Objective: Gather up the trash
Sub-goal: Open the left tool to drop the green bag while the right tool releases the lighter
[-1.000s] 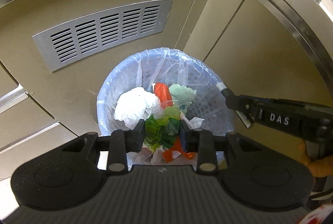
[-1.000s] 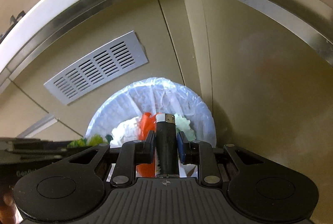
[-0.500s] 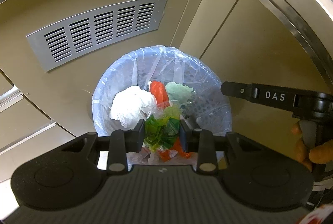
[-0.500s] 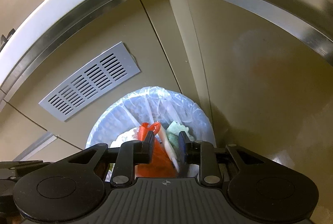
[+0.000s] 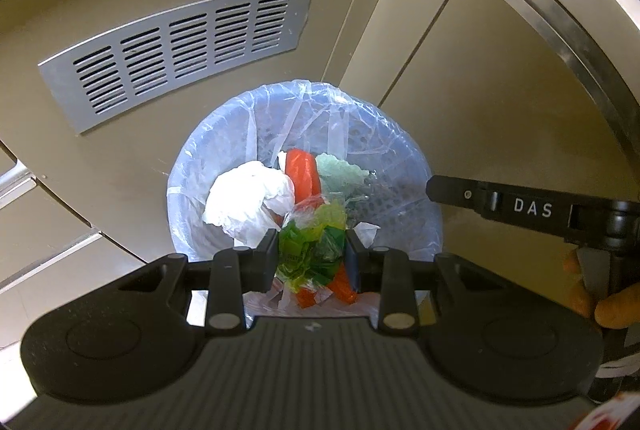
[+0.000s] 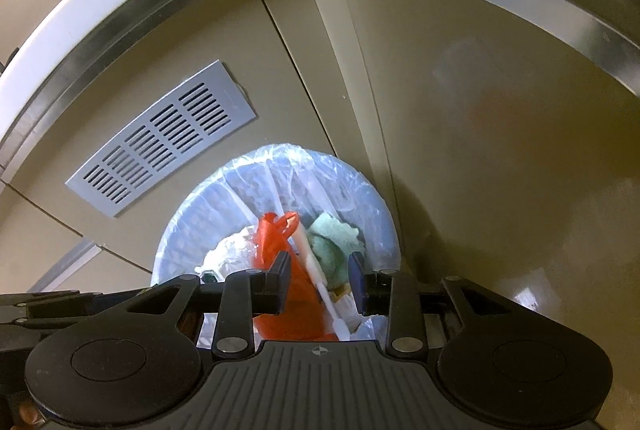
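- Left tongs (image 5: pixel 311 257) are clamped on a crinkly green wrapper (image 5: pixel 310 250), held right over the bin (image 5: pixel 416 166).
- Right tongs (image 6: pixel 319 280) are apart w/ nothing between them. They've just been opening, and the black lighter they held a sec ago is gone, prob. down in the bin, but I can't see it there.
- Bin has a clear bag liner and sits on the floor, close to the cabinet w/ the grey vent (image 5: pixel 180 50).
- Already inside: white crumpled paper (image 5: pixel 244 202), orange bag (image 6: pixel 280 270), pale green rag (image 6: pixel 332 242), a thin white stick (image 6: pixel 316 270).
- Step now, I think: let the wrapper go into the bin.
- How to do it well:
  - Keep the left tongs over the middle of the bin, not the rim.
  - Open slow & wide. The wrapper is light and may stick to one pad, so maybe give a tiny shake.
  - Don't push down, the pile is soft and the liner is thin.
  - Keep the right tongs to the side so the two don't bump.
- Watch out: a light wrapper can float off & land on the floor.
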`<state>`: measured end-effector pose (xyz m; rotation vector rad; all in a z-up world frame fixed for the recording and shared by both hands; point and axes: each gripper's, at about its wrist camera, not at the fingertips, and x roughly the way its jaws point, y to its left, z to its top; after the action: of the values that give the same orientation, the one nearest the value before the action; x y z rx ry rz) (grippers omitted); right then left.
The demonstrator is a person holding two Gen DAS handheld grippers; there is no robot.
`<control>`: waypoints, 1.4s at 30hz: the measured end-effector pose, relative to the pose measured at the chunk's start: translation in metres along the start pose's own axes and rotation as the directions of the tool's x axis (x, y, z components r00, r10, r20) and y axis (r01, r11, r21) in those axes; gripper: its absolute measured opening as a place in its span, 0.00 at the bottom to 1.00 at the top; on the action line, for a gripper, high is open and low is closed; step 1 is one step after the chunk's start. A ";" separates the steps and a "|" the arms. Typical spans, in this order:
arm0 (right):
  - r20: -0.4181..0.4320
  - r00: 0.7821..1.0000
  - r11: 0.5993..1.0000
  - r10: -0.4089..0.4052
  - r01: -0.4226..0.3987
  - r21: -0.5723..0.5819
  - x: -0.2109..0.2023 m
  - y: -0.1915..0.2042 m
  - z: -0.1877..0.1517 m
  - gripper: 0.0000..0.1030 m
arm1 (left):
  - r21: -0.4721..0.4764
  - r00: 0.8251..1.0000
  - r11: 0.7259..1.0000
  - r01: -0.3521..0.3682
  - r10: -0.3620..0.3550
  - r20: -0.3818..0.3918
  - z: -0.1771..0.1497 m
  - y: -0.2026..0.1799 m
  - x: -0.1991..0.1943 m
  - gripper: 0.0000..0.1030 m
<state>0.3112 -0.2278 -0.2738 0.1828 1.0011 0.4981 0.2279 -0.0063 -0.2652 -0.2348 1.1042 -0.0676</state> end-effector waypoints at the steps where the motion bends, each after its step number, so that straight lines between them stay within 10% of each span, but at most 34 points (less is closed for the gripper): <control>1: -0.002 1.000 1.000 0.000 0.000 0.001 0.001 0.000 0.000 0.31 | 0.000 1.000 1.000 0.001 -0.001 -0.004 0.000 0.000 0.001 0.30; 14: -0.020 1.000 1.000 0.012 -0.012 -0.001 0.002 -0.002 -0.004 0.31 | 0.017 0.998 1.000 -0.004 0.005 -0.057 -0.005 0.000 0.012 0.50; 42: -0.044 0.991 0.987 0.125 -0.129 -0.093 -0.039 0.031 -0.009 0.31 | -0.030 0.997 0.996 -0.079 0.080 0.023 -0.001 -0.008 -0.057 0.49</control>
<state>0.2768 -0.2201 -0.2370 0.1527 1.0038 0.6670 0.2021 -0.0042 -0.2138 -0.2167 1.0900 0.0222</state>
